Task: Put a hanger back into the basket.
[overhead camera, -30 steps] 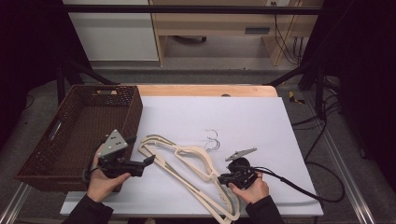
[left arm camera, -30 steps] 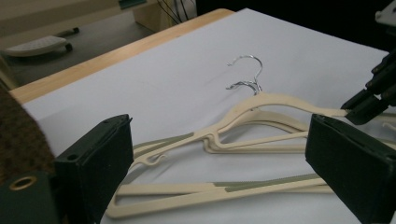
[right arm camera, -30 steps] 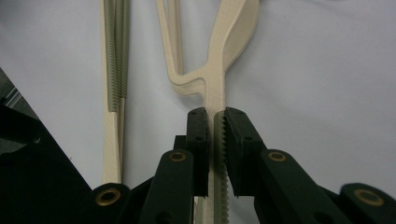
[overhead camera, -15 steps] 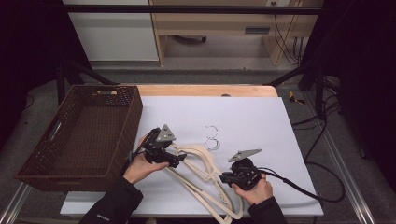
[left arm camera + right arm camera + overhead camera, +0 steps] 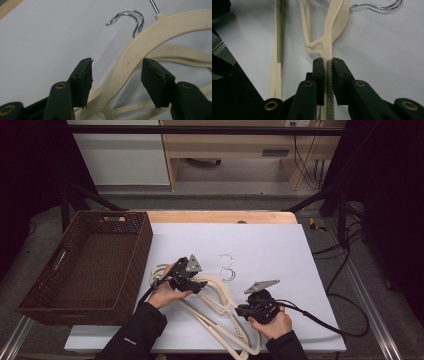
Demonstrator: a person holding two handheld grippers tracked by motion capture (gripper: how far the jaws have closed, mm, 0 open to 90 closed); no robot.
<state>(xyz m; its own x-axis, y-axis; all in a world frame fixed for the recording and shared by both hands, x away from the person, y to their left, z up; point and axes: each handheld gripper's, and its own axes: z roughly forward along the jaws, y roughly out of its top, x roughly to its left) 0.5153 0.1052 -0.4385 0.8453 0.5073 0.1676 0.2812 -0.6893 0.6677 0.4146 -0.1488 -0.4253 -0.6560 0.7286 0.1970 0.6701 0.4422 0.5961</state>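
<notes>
Cream plastic hangers [image 5: 220,290] with wire hooks [image 5: 227,268] lie overlapped on the white table cover [image 5: 270,245]. My left gripper [image 5: 200,285] reaches over the top hanger's left shoulder. In the left gripper view its jaws [image 5: 117,62] have just been closing and straddle that hanger's arm [image 5: 140,47], with a gap on each side, so it is open. The hook [image 5: 130,17] lies beyond. My right gripper [image 5: 239,311] is shut on the same hanger's other arm [image 5: 334,22]; its pads [image 5: 328,67] pinch the ribbed edge.
A dark woven basket [image 5: 85,265] stands at the table's left side, empty inside. A second hanger's bars [image 5: 279,37] lie beside the gripped arm. The right gripper's cable [image 5: 320,322] trails off to the right. A wooden strip [image 5: 220,216] edges the far side.
My left hand has come from beside the basket rightwards and down onto the hangers, and its jaws have narrowed around the hanger's arm. The right hand has kept still, gripping.
</notes>
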